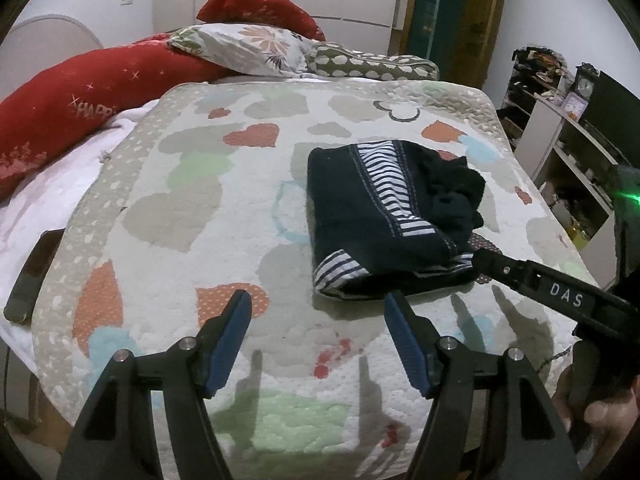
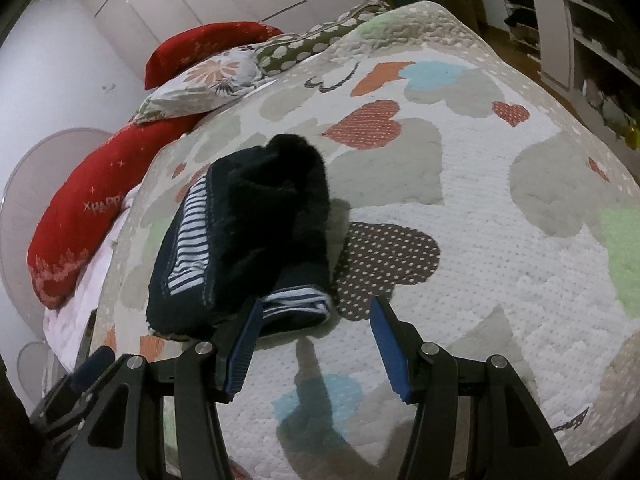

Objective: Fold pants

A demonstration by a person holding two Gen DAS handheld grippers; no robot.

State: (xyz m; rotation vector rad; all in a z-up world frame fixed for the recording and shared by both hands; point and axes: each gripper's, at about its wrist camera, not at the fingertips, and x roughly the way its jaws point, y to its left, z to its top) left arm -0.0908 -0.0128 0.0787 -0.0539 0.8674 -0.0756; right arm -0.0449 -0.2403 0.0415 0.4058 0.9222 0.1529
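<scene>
Pants (image 1: 384, 220) sat folded in a soft, limp bundle mid-quilt (image 1: 180, 208), left gripper (image 1: 318, 308) and right gripper (image 2: 316, 312) both spread and empty at its near edge; probably best pinched through all layers there.

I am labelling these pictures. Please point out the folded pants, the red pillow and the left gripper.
folded pants (image 1: 360, 216): left wrist view, dark top panel.
red pillow (image 1: 80, 96): left wrist view, middle.
left gripper (image 1: 318, 300): left wrist view, between fingertips.
</scene>
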